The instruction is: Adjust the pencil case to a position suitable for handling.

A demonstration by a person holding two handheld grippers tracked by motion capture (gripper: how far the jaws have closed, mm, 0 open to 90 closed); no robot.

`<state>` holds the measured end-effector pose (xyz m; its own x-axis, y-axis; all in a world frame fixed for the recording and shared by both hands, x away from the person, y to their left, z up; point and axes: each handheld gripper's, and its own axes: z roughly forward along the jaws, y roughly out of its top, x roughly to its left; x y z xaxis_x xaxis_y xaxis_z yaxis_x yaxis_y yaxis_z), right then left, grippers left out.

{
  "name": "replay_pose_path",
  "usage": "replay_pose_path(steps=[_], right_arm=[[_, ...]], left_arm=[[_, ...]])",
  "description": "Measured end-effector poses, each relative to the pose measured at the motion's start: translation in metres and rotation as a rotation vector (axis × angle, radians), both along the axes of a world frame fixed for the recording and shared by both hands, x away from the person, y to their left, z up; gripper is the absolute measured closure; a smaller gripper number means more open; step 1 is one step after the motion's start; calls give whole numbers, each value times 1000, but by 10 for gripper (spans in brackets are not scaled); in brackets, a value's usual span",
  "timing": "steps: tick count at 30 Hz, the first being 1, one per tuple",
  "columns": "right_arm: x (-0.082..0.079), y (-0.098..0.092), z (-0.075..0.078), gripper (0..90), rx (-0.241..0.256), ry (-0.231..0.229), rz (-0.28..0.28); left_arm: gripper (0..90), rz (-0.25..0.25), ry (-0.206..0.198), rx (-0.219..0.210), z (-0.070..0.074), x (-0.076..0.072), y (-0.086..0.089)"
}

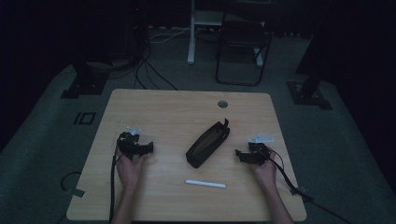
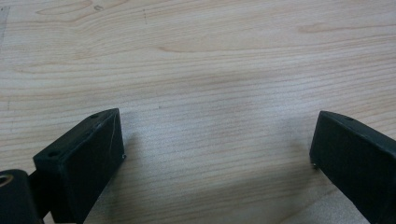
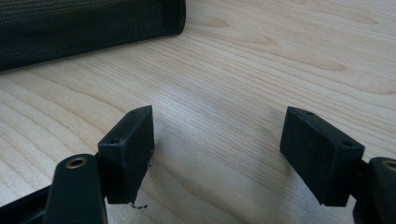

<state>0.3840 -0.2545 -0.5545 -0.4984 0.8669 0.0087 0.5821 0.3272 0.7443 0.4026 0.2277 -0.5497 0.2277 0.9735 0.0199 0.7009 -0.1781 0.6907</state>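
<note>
Two open tools [image 1: 148, 148] [image 1: 239, 154] flanking pouch [image 1: 208, 143]

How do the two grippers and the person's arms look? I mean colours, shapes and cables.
Both the left gripper and the right gripper are black, each topped by a grey three-cornered plate and trailing a black cable. Up close, the jaws are blocky black pads with small screw holes; a brass-coloured ring shows at the base. The forearms are bare, no sleeves.
</note>
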Motion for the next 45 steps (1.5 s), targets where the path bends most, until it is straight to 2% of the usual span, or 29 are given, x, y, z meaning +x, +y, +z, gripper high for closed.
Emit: replay_pose_path(steps=[9,14,17,18,21,22,24,28,31,37,45], right_arm=[[0,0,0,260,0,0,0],[0,0,0,260,0,0,1],[0,0,0,260,0,-1,1],[0,0,0,260,0,-1,1],[0,0,0,260,0,0,0],[0,0,0,260,0,0,0],[0,0,0,260,0,0,0],[0,0,0,260,0,0,1],[0,0,0,260,0,-1,0],[0,0,0,260,1,0,0],[0,0,0,260,1,0,0]], left_arm=[[31,21,-1,4,0,1,-1],[55,24,-35,47,1,-1,-2],[164,40,-15,4,3,-2,-3],[165,39,-10,2,3,-2,-3],[245,14,-3,-1,5,-5,-3],[262,-8,14,3,8,-7,-4],[339,-28,22,8,9,-10,-7],[351,-47,24,6,10,-13,-9],[378,-97,23,-22,13,-18,-11],[410,-165,-26,-74,27,-29,-17],[403,-248,-77,-57,46,-45,-33]])
